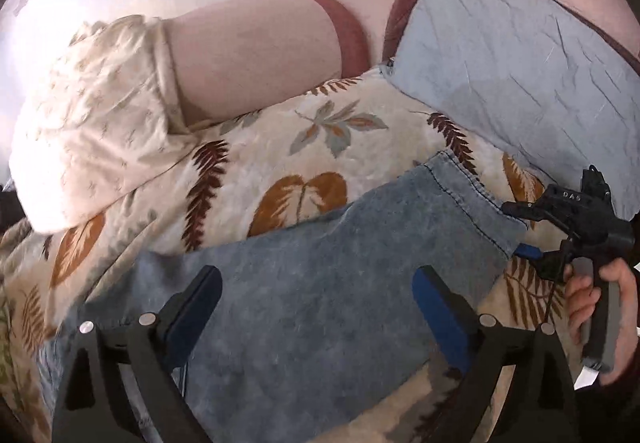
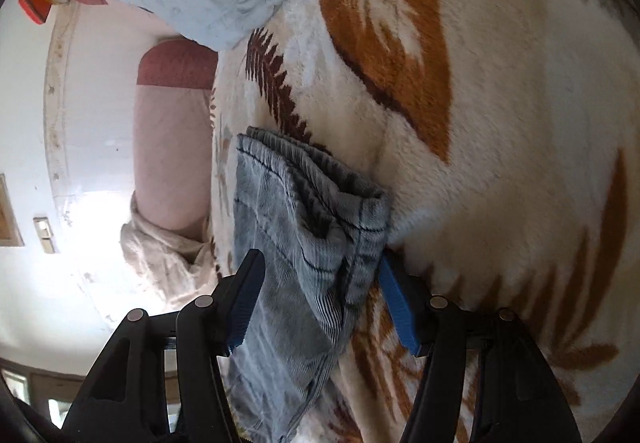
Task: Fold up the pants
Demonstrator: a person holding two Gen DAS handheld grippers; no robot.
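Pants (image 1: 340, 243) are lying stretched out on the leaf-print blanket (image 1: 280, 147) on the bed, denim, with one hemmed end out toward the blue pillow (image 1: 520, 55). Right gripper (image 2: 320, 303) has its jaws wide open around that hem end, the fabric sitting loose between the pads, so nothing's actually gripped yet as far as I can see. Left gripper (image 1: 316, 307) is also wide open, hovering over the middle of the leg and holding nothing. Biggest risk imo: the hem looks like several layers bunched up, so if the right jaws close off-centre they'll likely catch only the top layer and the fold comes out lopsided. The blanket is fluffy too, so a low pinch could grab pile along with the denim and drag the whole cover. Around it: the pillow sits just beside the hem, a cream printed cloth (image 1: 88, 123) is draped over a pink bolster (image 1: 256, 51) further off. Pillow's the only thing I'd call in the way if the leg gets swung that direction.
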